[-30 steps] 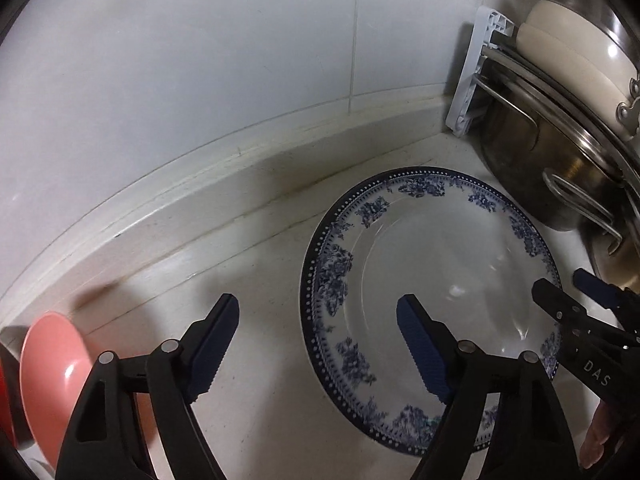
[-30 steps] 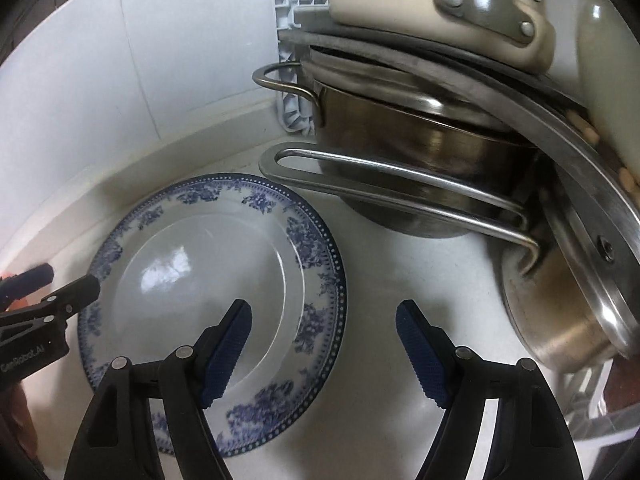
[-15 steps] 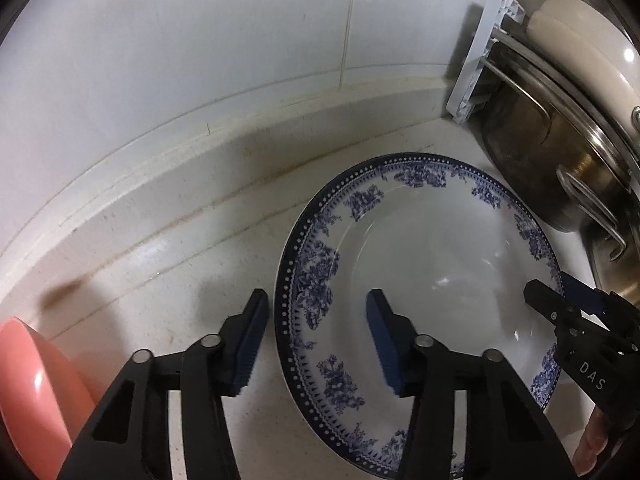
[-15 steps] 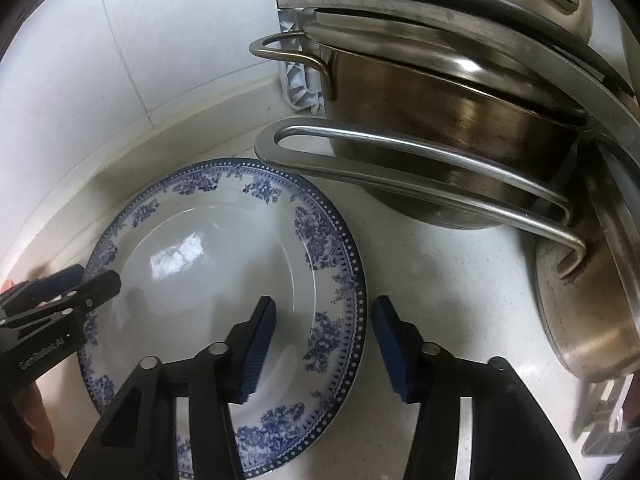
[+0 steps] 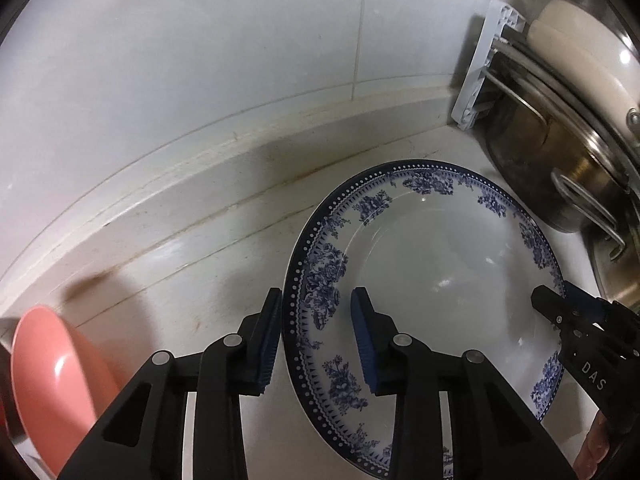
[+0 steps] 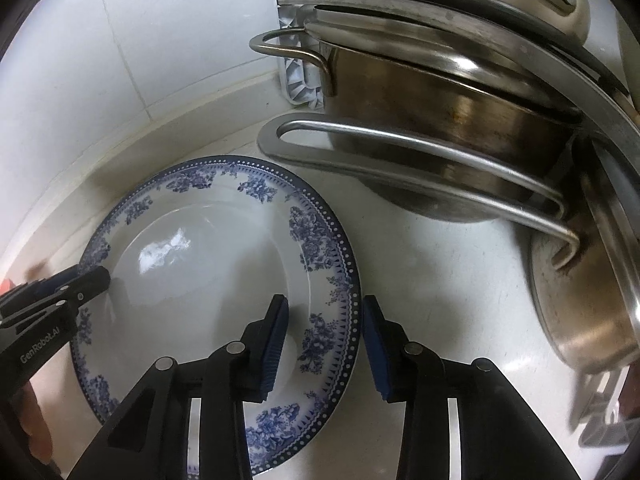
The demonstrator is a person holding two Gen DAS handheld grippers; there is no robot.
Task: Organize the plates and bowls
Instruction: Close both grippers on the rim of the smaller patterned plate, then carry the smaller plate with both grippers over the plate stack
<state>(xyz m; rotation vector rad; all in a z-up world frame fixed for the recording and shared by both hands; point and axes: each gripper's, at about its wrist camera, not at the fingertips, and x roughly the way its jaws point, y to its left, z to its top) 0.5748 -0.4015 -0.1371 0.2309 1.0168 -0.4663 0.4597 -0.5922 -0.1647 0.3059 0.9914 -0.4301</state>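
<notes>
A white plate with a blue floral rim (image 5: 440, 264) lies on the white counter by the wall; it also shows in the right wrist view (image 6: 208, 280). My left gripper (image 5: 316, 340) straddles the plate's left rim, one jaw outside and one over the plate, with a narrow gap that has not closed on the rim. My right gripper (image 6: 324, 344) straddles the right rim the same way. Each gripper shows in the other's view, the right one (image 5: 560, 312) and the left one (image 6: 84, 280).
A pink bowl (image 5: 52, 392) sits at the lower left. Stacked steel pots (image 6: 440, 128) with long handles (image 6: 400, 160) and a cream pan (image 5: 580, 60) crowd the right, close to the plate. A white plastic rack (image 5: 480, 72) stands against the tiled wall (image 5: 200, 60).
Both grippers have narrowed from wide open and moved forward until their jaws straddle the opposite rims of the plate. The plate has not moved.
</notes>
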